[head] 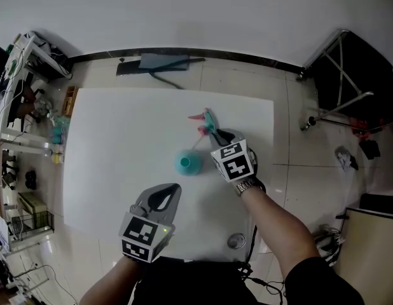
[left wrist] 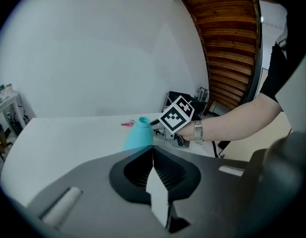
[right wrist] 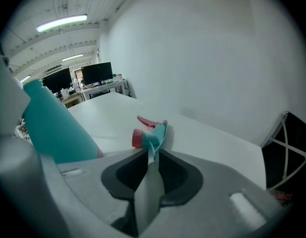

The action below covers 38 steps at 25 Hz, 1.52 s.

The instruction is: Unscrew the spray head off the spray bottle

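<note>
1. White counter [head: 114, 138] on a tiled floor; cluttered shelving [head: 21, 107] stood along its left edge in the head view.
2. Spray bottle [head: 188, 163], teal, stood upright near the middle of the counter. Neck open, nothing on top of it.
3. Spray head [head: 208, 121] was off the bottle and lay on its side on the counter just beyond it, apart from it. Teal body, pink trigger and nozzle. A thin pale tube [head: 198, 142] ran from it back toward the bottle.
4. Right hand-held gripper [right wrist: 151, 156] pointed down at the spray head from the near side. Jaws stood almost together, with a thin teal part of the spray head between the tips. They looked pinched on it, though the head itself rested on the counter.
5. In the right gripper view the bottle filled the left side, close beside that gripper but not touching it.
6. Left hand-held gripper [left wrist: 153, 151] was closed, jaws meeting, nothing between them. It hung over the near part of the counter, aimed at the bottle, short of it.
7. From the left gripper view, the bottle stood just past the jaw tips, with the right gripper's marker cube [left wrist: 177, 115] immediately to its right.
8. A wristwatch [head: 245, 185] showed on the right wrist.
9. Monitors [right wrist: 96, 74] were on desks far behind, in the right gripper view.
</note>
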Each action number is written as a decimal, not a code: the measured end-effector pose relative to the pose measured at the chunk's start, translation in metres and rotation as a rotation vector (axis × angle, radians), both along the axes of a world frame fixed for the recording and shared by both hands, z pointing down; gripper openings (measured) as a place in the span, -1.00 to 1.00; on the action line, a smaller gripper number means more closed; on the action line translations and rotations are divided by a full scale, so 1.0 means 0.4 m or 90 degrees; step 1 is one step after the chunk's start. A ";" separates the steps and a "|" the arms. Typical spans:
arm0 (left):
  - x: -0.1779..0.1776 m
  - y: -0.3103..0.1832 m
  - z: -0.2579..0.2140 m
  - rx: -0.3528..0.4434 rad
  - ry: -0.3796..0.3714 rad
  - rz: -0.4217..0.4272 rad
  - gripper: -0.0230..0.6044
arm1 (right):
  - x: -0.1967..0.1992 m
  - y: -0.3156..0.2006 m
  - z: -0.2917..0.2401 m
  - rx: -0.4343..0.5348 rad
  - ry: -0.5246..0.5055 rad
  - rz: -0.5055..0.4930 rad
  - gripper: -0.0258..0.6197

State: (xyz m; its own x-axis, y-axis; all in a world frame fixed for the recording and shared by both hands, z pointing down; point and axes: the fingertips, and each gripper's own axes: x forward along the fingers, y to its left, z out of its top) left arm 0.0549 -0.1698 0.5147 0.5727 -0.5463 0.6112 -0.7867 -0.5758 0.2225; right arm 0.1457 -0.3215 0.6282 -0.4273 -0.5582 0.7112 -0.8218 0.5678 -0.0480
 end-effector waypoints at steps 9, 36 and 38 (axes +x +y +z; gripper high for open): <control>-0.005 0.010 -0.004 0.000 -0.009 -0.005 -0.86 | -0.004 -0.005 0.016 0.001 0.024 -0.007 -0.89; 0.014 0.028 -0.080 0.056 -0.008 0.010 -0.86 | 0.120 -0.019 -0.171 0.169 0.095 0.021 -0.93; 0.014 0.030 -0.092 0.064 -0.002 0.018 -0.85 | 0.147 -0.012 -0.196 0.181 0.108 0.036 -0.93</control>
State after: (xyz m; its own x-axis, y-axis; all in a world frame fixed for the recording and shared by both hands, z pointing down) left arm 0.0604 -0.1578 0.4777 0.5869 -0.5883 0.5563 -0.7702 -0.6174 0.1598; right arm 0.2044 -0.3261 0.5498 -0.2792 -0.7634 0.5825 -0.8348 0.4928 0.2457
